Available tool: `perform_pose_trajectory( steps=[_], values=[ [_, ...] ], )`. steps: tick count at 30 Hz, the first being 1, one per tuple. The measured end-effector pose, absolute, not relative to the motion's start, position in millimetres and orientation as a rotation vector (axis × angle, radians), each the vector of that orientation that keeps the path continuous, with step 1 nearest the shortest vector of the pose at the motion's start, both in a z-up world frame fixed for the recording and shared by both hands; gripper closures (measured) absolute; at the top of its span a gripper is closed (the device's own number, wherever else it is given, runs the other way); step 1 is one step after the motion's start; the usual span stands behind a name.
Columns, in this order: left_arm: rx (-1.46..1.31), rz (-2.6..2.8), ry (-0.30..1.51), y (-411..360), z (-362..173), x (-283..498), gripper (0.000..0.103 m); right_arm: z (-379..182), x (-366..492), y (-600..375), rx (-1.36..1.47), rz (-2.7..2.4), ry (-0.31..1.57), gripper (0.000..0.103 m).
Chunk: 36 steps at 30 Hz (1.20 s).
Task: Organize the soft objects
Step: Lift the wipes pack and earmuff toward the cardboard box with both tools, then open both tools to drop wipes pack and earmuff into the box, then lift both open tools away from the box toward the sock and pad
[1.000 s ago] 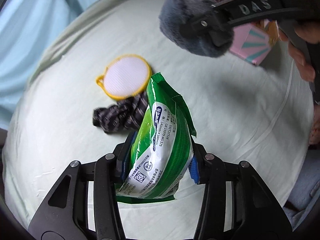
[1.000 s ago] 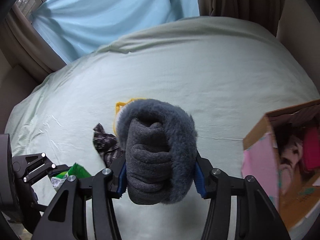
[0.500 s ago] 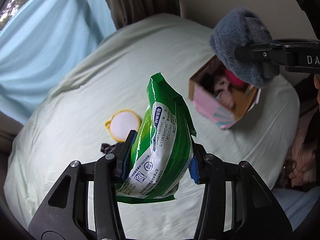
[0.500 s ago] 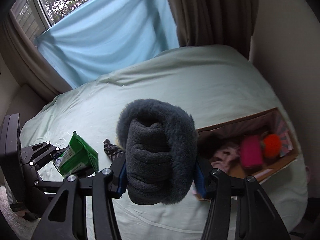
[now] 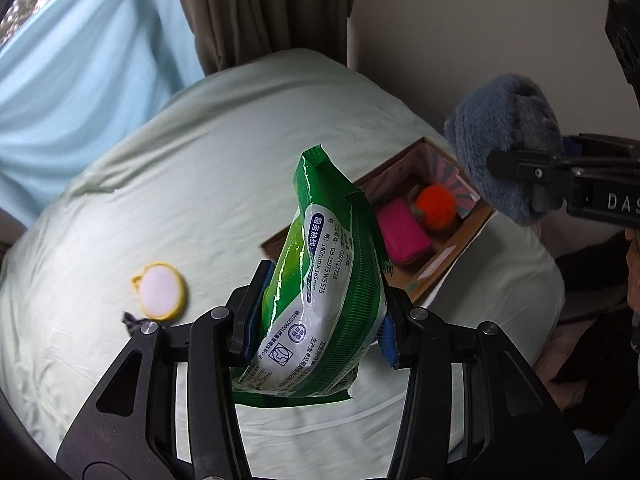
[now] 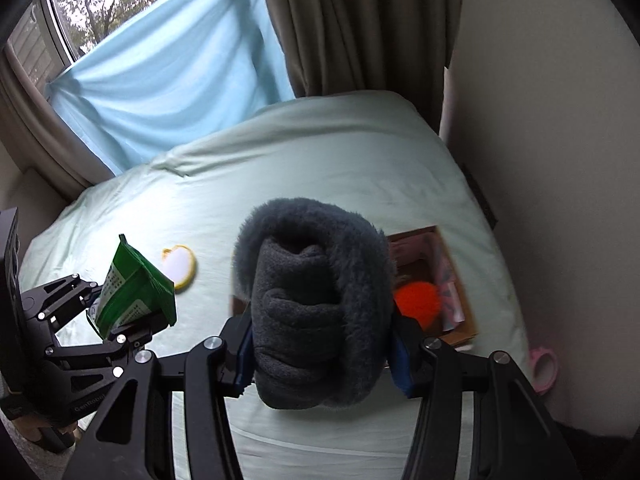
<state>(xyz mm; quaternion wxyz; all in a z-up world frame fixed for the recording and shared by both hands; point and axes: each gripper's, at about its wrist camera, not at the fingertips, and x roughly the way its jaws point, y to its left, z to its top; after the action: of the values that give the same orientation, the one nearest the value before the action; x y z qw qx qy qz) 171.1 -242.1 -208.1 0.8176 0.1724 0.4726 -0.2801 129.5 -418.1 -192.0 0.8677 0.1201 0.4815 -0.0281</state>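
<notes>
Two loads are in the air at once, one in each gripper, both held above the bed (image 5: 200, 168). The left gripper (image 5: 316, 320) pinches a green packet (image 5: 324, 280) between its blue pads, the packet standing on end and bulging above and below the grip. The right gripper (image 6: 322, 344) is clamped on a rolled grey fleece (image 6: 316, 300), which fills the gap between its fingers and hides part of what lies beyond.

Ahead sits an open cardboard box (image 5: 452, 248) near the edge of the bed closest to the wall. Inside it lie a pink pouch (image 5: 402, 230) and an orange pompom (image 5: 435, 207), touching one another. A yellow-rimmed round pad (image 5: 160, 290) rests on the sheet well apart from the box, and a scrap of dark patterned cloth (image 5: 132, 320) peeks out just beside it.

The step in hand looks like the carry: both items are lifted and pointed toward the box, neither yet over its opening for certain. The next move probably calls for bringing one gripper at a time above the box's free space, lowering, then spreading the fingers; going together risks the grippers crowding each other. The fleece may unroll on release, so a low drop seems wise. The pad and cloth look left for later.
</notes>
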Motion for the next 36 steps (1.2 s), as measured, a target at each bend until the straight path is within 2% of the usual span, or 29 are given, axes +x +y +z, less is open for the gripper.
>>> perform_pose_trajectory(
  steps=[12,19,26,27,29,30,31,36],
  values=[
    [0.298,-0.535,1.201,-317,-285,209,0.061,-263,173,-484,0.265,-0.054,1.161,0.054],
    [0.271,-0.473,1.359,-326,-340,231,0.061,-310,198,-492,0.338,-0.043,1.271,0.052],
    [0.275,-0.464,1.428,-334,-356,238,0.061,-335,213,-491,0.388,-0.030,1.328,0.048],
    [0.290,-0.461,1.424,-335,-355,238,0.056,-337,215,-492,0.398,-0.028,1.326,0.042],
    [0.326,-0.446,1.428,-337,-355,238,0.024,-338,219,-493,0.422,-0.014,1.310,0.026],
    [0.340,-0.430,1.423,-339,-355,240,0.000,-336,220,-493,0.429,-0.012,1.294,0.011],
    [0.346,-0.423,1.403,-336,-352,238,0.000,-334,221,-494,0.427,-0.012,1.275,0.001],
    [0.318,-0.428,1.401,-322,-345,236,0.000,-327,218,-492,0.395,-0.013,1.252,0.000]
  ],
)
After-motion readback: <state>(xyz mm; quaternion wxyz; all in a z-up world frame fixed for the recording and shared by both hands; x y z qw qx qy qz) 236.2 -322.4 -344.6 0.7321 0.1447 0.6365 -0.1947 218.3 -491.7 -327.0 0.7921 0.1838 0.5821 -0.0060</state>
